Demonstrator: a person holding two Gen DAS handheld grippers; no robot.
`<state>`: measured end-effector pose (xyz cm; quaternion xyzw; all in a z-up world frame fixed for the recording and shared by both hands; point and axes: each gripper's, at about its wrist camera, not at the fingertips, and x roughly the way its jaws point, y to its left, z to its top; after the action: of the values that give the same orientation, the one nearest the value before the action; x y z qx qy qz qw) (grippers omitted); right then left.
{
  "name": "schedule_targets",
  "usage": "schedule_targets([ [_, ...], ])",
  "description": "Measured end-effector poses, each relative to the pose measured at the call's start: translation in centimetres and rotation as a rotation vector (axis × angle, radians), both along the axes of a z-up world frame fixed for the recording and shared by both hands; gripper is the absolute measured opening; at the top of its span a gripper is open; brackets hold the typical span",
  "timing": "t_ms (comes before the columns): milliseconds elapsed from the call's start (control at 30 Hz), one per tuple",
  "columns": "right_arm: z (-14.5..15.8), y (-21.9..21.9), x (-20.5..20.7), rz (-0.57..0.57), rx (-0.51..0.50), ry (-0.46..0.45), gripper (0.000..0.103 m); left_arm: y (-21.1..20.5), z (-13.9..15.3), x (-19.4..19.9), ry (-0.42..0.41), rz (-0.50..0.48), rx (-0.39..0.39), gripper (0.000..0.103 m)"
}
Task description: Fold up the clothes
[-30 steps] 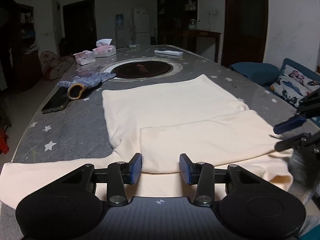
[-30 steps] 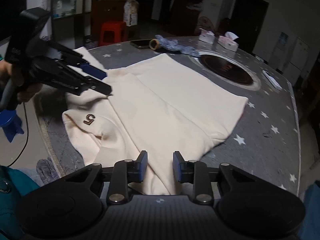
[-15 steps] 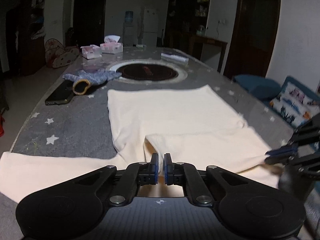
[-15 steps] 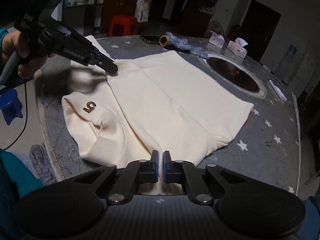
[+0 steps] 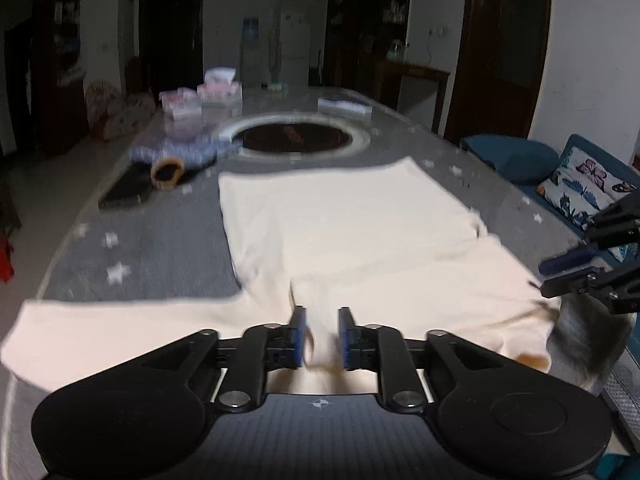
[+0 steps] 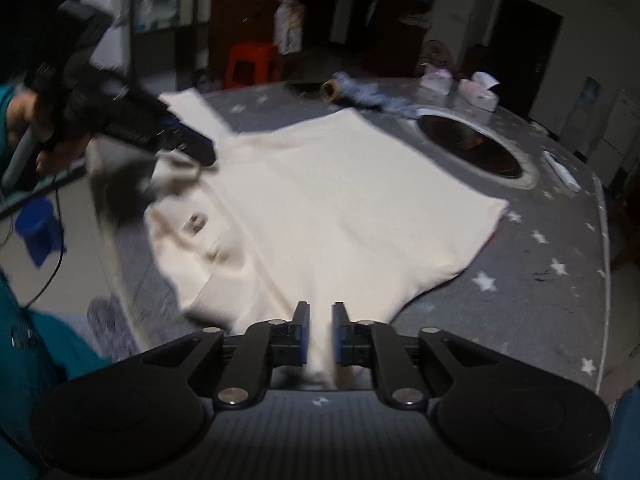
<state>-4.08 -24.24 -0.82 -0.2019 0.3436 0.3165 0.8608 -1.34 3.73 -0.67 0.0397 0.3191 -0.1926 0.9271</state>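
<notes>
A cream sweater (image 5: 340,220) lies flat on the grey star-print table (image 5: 160,248), one sleeve stretched out to the left. My left gripper (image 5: 322,312) is at its near edge with a raised ridge of cloth pinched between the blue pads, and its jaws are opening. In the right wrist view the sweater (image 6: 340,200) tapers up into my right gripper (image 6: 320,308); cloth fills the gap between the pads there too, and those jaws are also opening. Each gripper shows in the other's view: the right gripper (image 5: 560,276) at the far right, the left gripper (image 6: 200,152) at the shoulder.
A round dark hob (image 5: 296,140) is set into the table beyond the sweater. A phone (image 5: 126,194), a blue knit glove (image 5: 176,160), tissue boxes (image 5: 220,92) and a remote (image 5: 344,104) lie around it. A sofa with cushions (image 5: 512,156) is at the right; a red stool (image 6: 250,64) stands on the floor.
Both grippers shut on the sweater's near edge, then widened a little with cloth still between the pads. The cloth at the left gripper has bunched into a ridge.
</notes>
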Motion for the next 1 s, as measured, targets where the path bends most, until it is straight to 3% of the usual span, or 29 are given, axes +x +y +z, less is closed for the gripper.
schedule_targets([
  [167,0.3,-0.7,3.3,-0.087,0.080,0.019,0.022,-1.1,0.5,1.3,-0.024,-0.043,-0.045,0.027],
  [367,-2.1,-0.2,6.1,-0.126,0.112,0.067,0.034,-2.5,-2.4,3.4,0.062,-0.057,-0.023,0.027],
  [600,-1.9,-0.6,5.8,-0.139,0.141,0.052,0.039,-2.4,-2.6,3.3,0.058,-0.063,-0.037,0.042],
  [833,-2.0,-1.2,7.3,-0.235,0.169,0.009,0.056,-2.4,-2.4,2.8,0.048,-0.049,-0.037,0.050],
  [933,-2.1,-2.0,8.0,-0.311,0.203,-0.020,0.077,-2.3,-2.0,2.5,0.027,-0.040,-0.043,0.058],
  [1000,-2.2,-2.4,8.5,-0.358,0.212,-0.032,0.079,-2.2,-1.9,2.3,0.020,-0.030,-0.048,0.059],
])
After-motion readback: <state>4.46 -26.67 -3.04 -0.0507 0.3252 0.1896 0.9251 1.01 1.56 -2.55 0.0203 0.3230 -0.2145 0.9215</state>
